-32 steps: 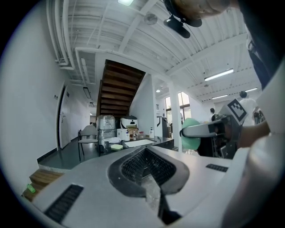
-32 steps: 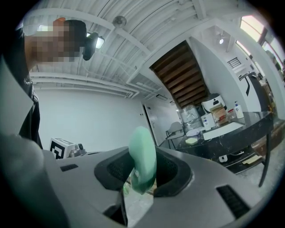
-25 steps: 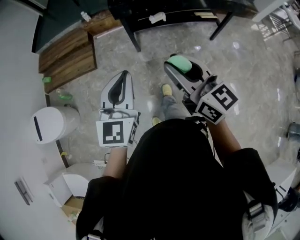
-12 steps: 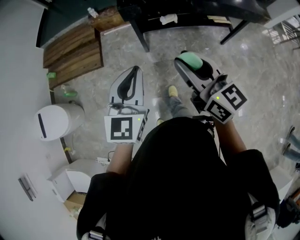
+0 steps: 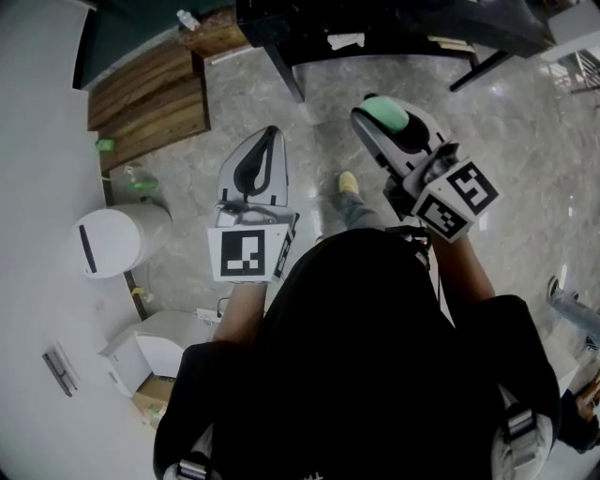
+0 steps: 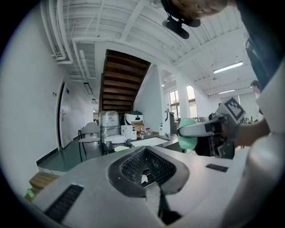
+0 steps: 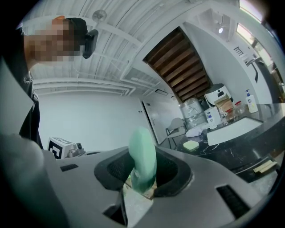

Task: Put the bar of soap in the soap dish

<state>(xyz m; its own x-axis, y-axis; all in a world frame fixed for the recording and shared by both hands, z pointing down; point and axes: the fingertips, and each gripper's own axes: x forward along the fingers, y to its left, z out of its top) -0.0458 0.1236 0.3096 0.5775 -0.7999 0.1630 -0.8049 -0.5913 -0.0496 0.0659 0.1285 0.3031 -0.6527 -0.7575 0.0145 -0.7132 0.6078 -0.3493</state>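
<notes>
A mint-green bar of soap (image 5: 384, 114) sits upright between the jaws of my right gripper (image 5: 379, 120), which is shut on it. In the right gripper view the soap (image 7: 142, 158) stands on edge in the right gripper (image 7: 140, 180). My left gripper (image 5: 266, 142) is held level beside it, jaws together and empty. In the left gripper view its jaws (image 6: 144, 173) meet at a seam, and the soap (image 6: 188, 136) shows to the right. A pale yellow-green dish-like thing (image 7: 191, 144) lies on a black table, apart from both grippers.
A black table (image 5: 375, 23) with a white cloth (image 5: 345, 41) stands ahead above a marble floor. Wooden steps (image 5: 141, 94) lie far left, a white bin (image 5: 112, 239) at left. A yellow shoe (image 5: 347, 183) shows between the grippers. Bottles and boxes (image 7: 222, 111) crowd the table's back.
The person has stepped toward the black table, so it sits nearer in the head view. Both grippers kept their pose, and the soap stays in the right one.
</notes>
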